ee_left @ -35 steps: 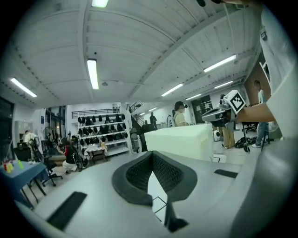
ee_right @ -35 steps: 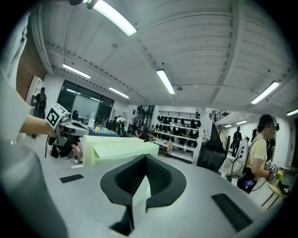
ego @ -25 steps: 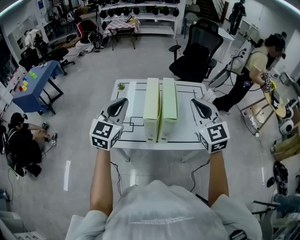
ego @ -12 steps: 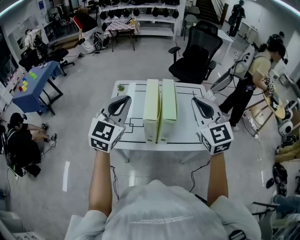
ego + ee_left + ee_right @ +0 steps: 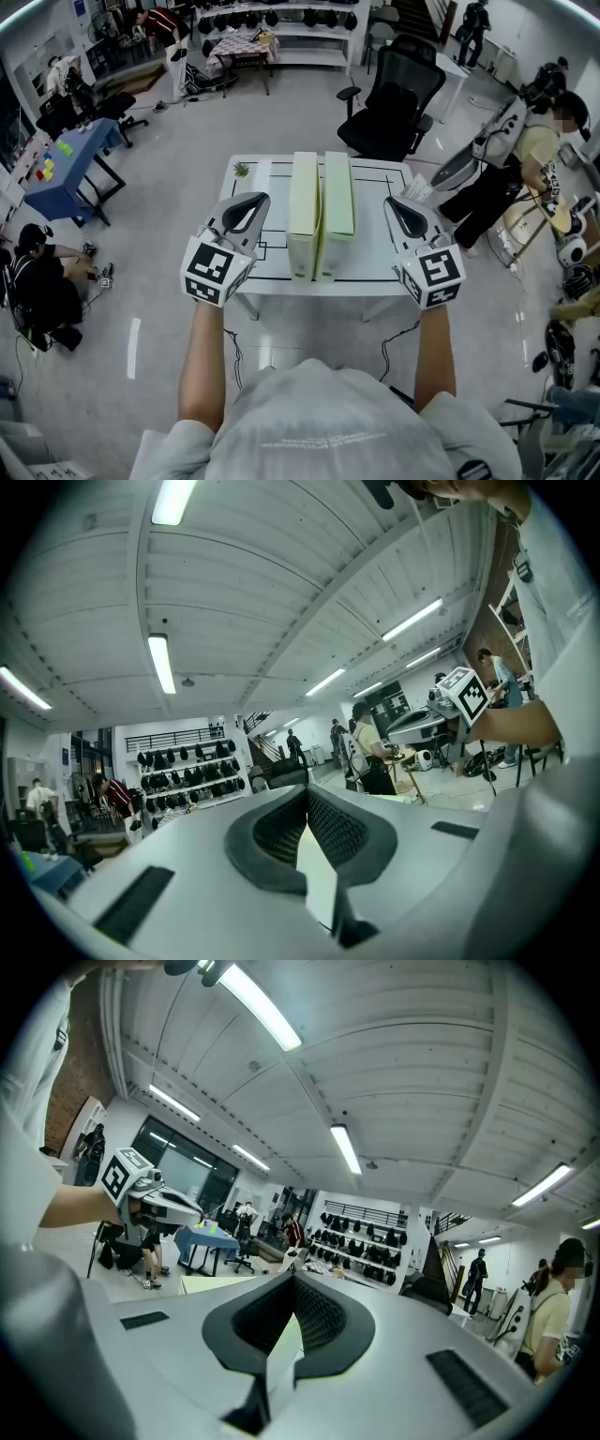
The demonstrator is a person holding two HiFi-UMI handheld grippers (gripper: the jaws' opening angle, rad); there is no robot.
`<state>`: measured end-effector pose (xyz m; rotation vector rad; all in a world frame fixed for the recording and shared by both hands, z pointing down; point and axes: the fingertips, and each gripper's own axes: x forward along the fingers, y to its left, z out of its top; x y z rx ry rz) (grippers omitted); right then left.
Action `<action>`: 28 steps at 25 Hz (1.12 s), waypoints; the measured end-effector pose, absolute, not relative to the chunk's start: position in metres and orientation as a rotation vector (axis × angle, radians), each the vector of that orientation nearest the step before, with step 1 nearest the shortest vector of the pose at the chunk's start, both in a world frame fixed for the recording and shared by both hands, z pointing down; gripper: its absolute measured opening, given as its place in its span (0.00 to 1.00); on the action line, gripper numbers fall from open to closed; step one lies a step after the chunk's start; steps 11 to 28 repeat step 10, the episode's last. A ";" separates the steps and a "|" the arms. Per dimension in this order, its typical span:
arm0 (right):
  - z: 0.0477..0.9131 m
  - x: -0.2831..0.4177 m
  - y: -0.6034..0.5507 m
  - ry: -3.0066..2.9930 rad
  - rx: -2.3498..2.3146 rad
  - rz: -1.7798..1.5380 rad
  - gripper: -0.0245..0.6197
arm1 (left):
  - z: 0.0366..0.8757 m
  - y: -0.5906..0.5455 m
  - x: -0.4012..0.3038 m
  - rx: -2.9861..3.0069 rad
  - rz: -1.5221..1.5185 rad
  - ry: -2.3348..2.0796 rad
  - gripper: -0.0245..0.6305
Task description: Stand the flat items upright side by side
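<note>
Pale green flat boxes (image 5: 303,216) stand upright, adjacent, centred on the white table (image 5: 375,264). Left gripper (image 5: 247,205) and right gripper (image 5: 400,213) are closed, empty. Sideways contact from either could topple the boxes.

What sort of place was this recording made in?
Most likely a robotics or data-collection lab in an open hall: wall shelves lined with dark headgear, a white table marked with black lines, a black office chair, and a person handling equipment nearby.

flat items (image 5: 304,216) standing upright side by side on bench (image 5: 370,253) | left claw (image 5: 251,201) hovering left of them | right claw (image 5: 397,208) hovering right | chair (image 5: 398,94) sitting behind bench
</note>
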<state>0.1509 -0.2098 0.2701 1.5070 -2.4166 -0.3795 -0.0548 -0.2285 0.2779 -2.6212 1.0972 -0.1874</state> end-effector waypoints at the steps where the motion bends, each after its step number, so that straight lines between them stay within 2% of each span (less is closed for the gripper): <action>1: 0.272 0.150 -0.209 -2.418 1.503 -0.372 0.08 | 0.280 -0.229 -0.053 -2.628 -0.190 1.096 0.07; 28: 0.280 0.145 -0.210 -2.417 1.488 -0.341 0.08 | 0.288 -0.225 -0.039 -2.657 -0.209 1.062 0.07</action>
